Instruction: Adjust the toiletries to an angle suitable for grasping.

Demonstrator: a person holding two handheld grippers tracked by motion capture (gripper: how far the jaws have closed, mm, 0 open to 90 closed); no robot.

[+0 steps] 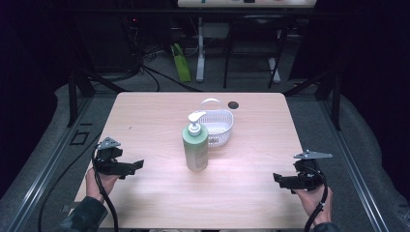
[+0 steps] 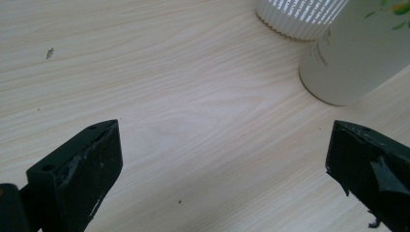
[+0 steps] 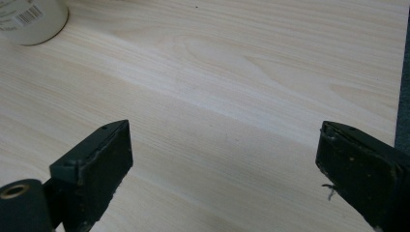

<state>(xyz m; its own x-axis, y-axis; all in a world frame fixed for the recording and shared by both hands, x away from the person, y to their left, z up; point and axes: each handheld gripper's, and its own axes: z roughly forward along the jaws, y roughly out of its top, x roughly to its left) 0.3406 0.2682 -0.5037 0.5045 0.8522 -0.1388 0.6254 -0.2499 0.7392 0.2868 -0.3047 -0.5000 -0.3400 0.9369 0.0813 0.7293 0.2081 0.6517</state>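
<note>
two open claws, left claw (image 1: 138,166), right claw (image 1: 277,179), pump bottle (image 1: 195,147) between, basket (image 1: 217,126) behind

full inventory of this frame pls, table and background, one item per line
pump bottle: 1, pale green with white pump, upright at table centre
basket: 1, white, slotted, with handle, just behind the bottle
round cap: 1, dark, on the table's far edge area, beyond the basket
table: 1, light wood grain
green object: 1, bright green, on the floor beyond the table; what it is I cannot tell
desk legs: white, background, with dark cables nearby
left tool: 1, black, jaws open, empty, near table's left edge
right tool: 1, black, jaws open, empty, near table's right edge
hands: 2, each holding a tool
</note>
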